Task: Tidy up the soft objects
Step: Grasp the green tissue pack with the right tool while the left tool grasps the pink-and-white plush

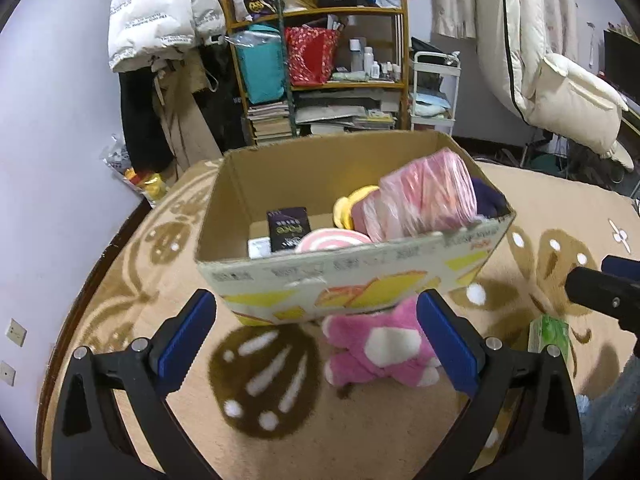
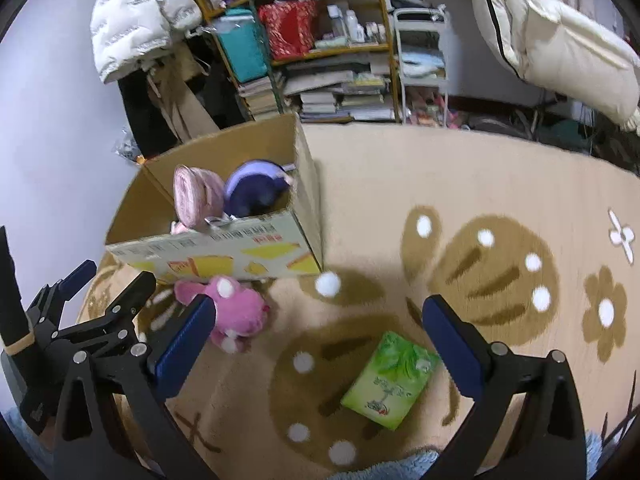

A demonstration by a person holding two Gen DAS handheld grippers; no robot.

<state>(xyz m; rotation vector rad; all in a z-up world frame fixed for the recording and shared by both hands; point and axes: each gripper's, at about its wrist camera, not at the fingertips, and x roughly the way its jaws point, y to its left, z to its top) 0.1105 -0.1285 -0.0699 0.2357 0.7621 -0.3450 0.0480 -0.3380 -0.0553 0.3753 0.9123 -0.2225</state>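
Observation:
A cardboard box stands on the beige rug and shows in the right wrist view too. It holds a pink wrapped roll, a yellow soft item, a dark purple soft item and a black packet. A pink plush toy lies on the rug in front of the box, just ahead of my open, empty left gripper. It also shows in the right wrist view. My right gripper is open and empty above a green tissue pack.
A cluttered wooden shelf, hanging coats and a white cart stand behind the box. The patterned rug spreads to the right. A blue fuzzy fabric lies at the near edge.

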